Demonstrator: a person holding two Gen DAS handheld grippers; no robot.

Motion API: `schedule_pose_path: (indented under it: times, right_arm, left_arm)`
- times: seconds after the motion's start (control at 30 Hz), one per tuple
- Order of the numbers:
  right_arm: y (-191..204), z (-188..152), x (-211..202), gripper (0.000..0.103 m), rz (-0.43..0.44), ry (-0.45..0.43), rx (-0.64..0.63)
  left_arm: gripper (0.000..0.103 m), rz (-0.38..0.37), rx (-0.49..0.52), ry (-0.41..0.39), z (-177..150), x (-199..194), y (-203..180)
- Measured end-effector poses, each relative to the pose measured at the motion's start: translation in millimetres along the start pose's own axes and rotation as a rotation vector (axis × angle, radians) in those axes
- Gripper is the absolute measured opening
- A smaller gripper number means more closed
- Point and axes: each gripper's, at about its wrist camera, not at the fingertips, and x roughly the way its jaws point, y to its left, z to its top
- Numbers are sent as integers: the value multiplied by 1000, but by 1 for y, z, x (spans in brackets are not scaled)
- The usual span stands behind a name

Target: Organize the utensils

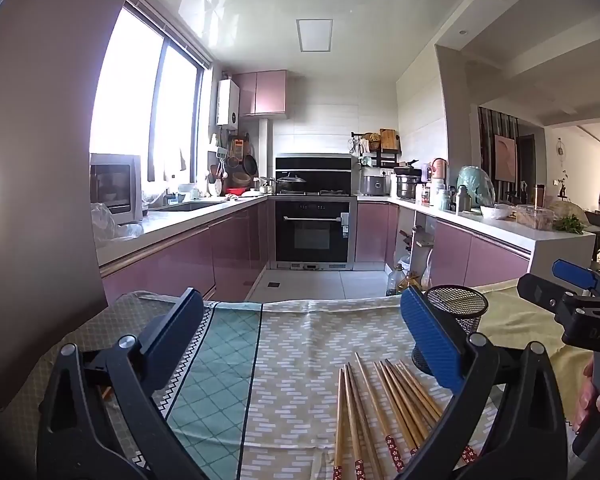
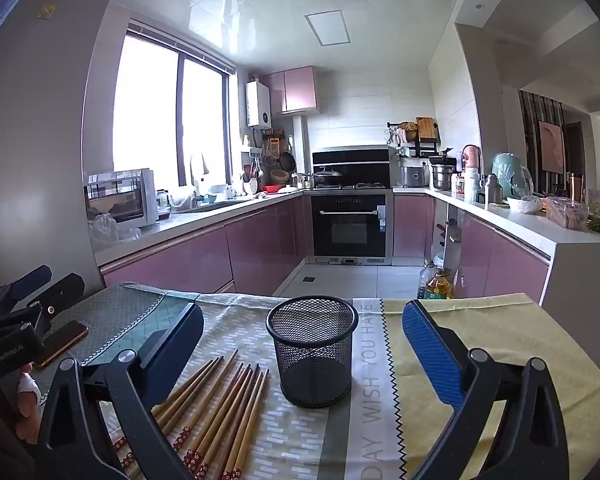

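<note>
Daylight entered through the window [image 1: 144, 108], which was overexposed to white. The glossy ceiling [image 2: 228, 8] carried glare. Interior illumination was moderate and shadows soft. Fisheye distortion curved the edges, and the corners were vignetted black.

Large grey capitals run along the pale strip of the tablecloth [image 2: 370, 392], just right of the black mesh cup [image 2: 312, 350]: "DAY WISH YOU HAVE", with the start cut off at the lower edge. Left of the cup, the black body of the left gripper [image 2: 14, 350] carries small white lettering that looks like "GenRobot.AI". In the left wrist view, the black body of the right gripper [image 1: 596, 334] shows faint raised letters, apparently "DAS". The fridge stickers are too blurred to read.
</note>
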Motion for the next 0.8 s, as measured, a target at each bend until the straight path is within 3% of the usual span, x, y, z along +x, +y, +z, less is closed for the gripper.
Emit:
schedule_pose_path:
  times: [0.8]
  right_arm:
    - [-3,0,-3,96,10,-3,16]
  left_arm:
    - [97,1,1,-2,1,-3,-3]
